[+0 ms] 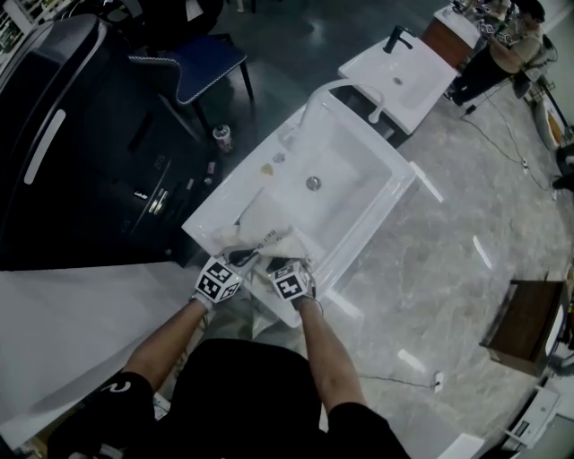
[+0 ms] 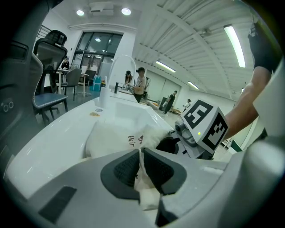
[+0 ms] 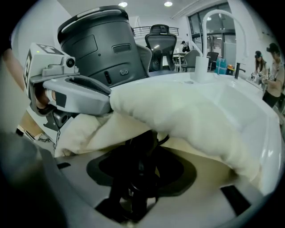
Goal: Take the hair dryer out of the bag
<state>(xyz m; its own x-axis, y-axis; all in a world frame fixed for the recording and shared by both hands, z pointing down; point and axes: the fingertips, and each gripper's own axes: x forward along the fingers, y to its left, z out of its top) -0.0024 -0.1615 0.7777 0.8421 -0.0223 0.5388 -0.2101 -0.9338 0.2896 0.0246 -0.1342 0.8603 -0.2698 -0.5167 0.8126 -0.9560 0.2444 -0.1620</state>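
- Two claws: the left claw and the right claw
- One cream cloth bag
- One black hair dryer
- Two white sinks: the near sink and the far sink
- Two taps: a white arched tap and a black tap
- One blue chair
- One can on the floor

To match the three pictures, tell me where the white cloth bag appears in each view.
Head view: the bag lies low centre, at the near corner of the white basin.
Left gripper view: the bag fills the centre, its fabric pinched between the jaws.
Right gripper view: the bag spans the middle, bulging over the jaws.
Shared landmark: the arched white faucet, beyond the bag in all three.
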